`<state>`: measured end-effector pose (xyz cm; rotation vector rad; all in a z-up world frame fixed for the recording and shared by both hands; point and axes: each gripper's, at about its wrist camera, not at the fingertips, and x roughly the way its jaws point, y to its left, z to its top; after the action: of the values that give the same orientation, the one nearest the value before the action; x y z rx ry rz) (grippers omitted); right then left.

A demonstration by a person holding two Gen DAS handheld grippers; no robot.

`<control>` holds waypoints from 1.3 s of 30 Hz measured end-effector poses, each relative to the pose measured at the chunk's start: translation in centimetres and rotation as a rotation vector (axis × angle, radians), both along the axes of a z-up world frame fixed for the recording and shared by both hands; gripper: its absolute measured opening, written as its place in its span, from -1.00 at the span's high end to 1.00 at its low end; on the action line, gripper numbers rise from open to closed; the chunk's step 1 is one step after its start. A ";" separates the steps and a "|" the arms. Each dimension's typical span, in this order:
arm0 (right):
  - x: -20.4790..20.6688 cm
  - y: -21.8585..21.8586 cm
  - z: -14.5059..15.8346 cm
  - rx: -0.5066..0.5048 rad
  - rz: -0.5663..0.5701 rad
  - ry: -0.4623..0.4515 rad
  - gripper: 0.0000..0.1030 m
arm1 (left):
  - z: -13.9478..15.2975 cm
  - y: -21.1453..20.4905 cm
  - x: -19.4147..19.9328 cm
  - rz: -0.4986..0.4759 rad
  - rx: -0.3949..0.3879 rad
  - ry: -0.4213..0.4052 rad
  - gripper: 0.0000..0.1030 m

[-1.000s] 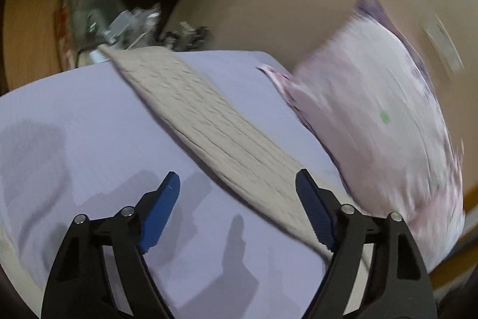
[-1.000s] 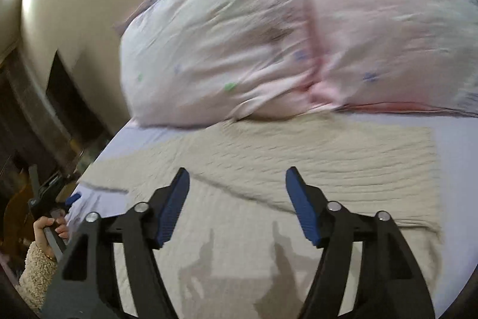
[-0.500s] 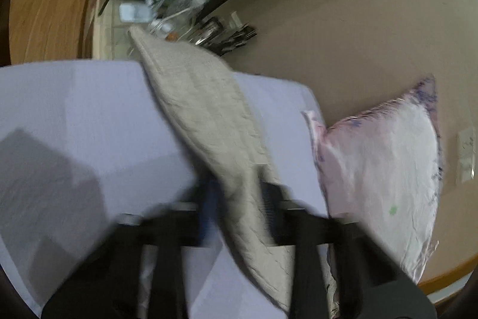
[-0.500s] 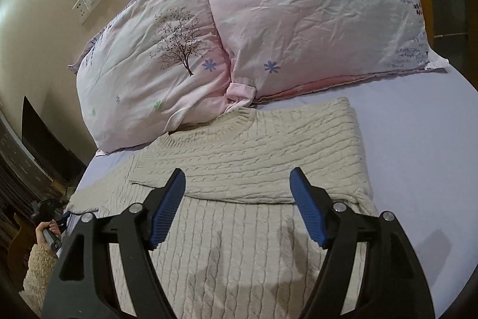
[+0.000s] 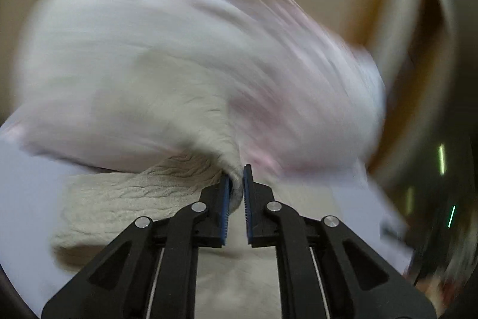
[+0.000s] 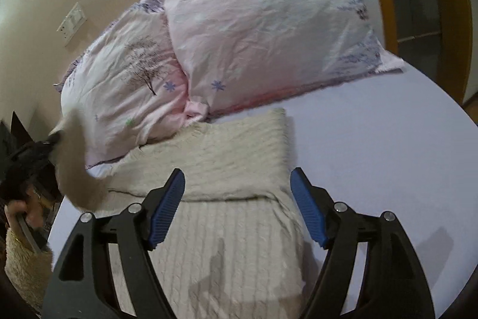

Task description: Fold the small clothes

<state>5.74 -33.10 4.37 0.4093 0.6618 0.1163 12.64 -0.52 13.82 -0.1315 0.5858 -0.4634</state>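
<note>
left wrist: sitting low, looking along its tongs toward the blurred pillows, very near the sweater | right wrist: hovering higher, looking down across the bed toward pillows and wall | shared: both are taking in sweater, pillows, bed sheet

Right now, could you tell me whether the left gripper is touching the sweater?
Touching. The left wrist view shows the left gripper shut on a fold of the sweater, knit pinched between its blue pads.
</note>
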 end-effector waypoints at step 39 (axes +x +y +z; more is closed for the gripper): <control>-15.3 -2.8 -9.0 0.657 0.435 0.222 0.86 | -15.9 16.1 -21.5 -0.078 -0.520 0.477 0.88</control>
<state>-9.54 -35.92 -4.60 0.9140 0.9215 0.7217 -8.81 15.59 -2.07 -0.7320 0.9289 -0.6602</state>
